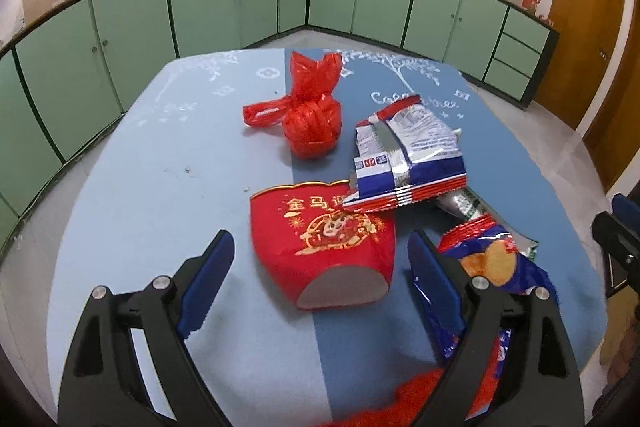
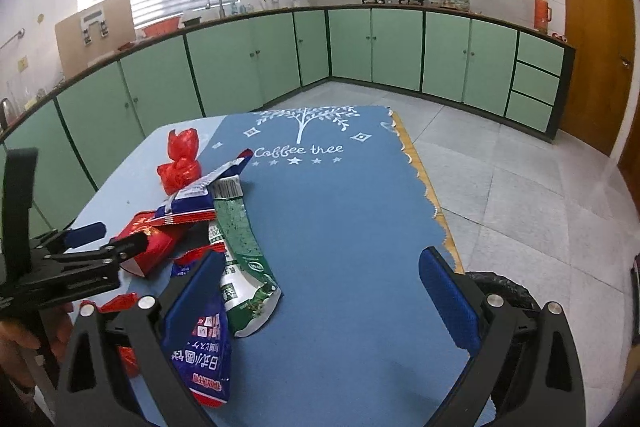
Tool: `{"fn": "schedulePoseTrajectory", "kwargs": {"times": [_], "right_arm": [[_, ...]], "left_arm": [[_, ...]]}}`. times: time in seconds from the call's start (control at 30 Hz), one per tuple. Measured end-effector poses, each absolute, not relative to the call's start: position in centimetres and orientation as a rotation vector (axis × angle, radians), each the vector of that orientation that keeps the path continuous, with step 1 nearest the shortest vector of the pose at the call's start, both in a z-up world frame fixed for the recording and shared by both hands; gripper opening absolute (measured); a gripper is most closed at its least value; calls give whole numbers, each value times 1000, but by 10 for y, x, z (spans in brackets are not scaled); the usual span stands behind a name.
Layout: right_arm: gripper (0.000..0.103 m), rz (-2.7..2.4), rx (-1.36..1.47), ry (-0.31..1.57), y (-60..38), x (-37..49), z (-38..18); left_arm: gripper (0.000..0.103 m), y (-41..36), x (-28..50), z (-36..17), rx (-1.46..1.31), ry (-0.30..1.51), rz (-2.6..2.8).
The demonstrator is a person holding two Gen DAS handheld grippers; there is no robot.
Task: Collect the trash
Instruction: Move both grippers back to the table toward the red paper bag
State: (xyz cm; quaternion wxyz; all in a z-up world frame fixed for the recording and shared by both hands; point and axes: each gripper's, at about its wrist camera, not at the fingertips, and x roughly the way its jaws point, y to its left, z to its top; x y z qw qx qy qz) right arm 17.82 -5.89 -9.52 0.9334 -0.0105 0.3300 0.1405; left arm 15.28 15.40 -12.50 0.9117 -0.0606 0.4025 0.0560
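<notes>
Trash lies on a blue table mat (image 1: 160, 187). A red paper carton (image 1: 320, 247) with gold print lies between the fingers of my open left gripper (image 1: 320, 267). Behind it are a knotted red plastic bag (image 1: 312, 123) and a silver, blue and red wrapper (image 1: 404, 155). A blue chip bag (image 1: 492, 267) lies under the left gripper's right finger. My right gripper (image 2: 320, 291) is open over bare mat; a green packet (image 2: 244, 267) and the blue bag (image 2: 200, 347) lie by its left finger. The left gripper (image 2: 96, 239) shows around the red carton (image 2: 152, 247).
Green kitchen cabinets (image 2: 360, 47) run along the back and left walls. A brown door (image 2: 592, 47) stands at the right. A black bin rim (image 2: 500, 291) shows beside the table's right edge, over grey floor tiles (image 2: 520, 187).
</notes>
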Motion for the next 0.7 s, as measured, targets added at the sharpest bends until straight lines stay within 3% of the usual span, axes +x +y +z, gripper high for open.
{"fn": "schedulePoseTrajectory", "kwargs": {"times": [0.3,0.33,0.4,0.47,0.7], "right_arm": [[97,284,-32,699,-55,189,-104],[97,286,-32,702,-54,191,-105],[97,296,-32,703,-51,193,-106],[97,309,-38,700,-46,195,-105],[97,359,-46,682,-23,202,-99]], "left_arm": [[85,159,171,-146,-147,898,115],[83,160,172,-147,-156,902,114],[68,165,170,-148,-167,901,116],[62,166,169,-148,-174,894,113],[55,182,159,-138,-224,853,139]]}}
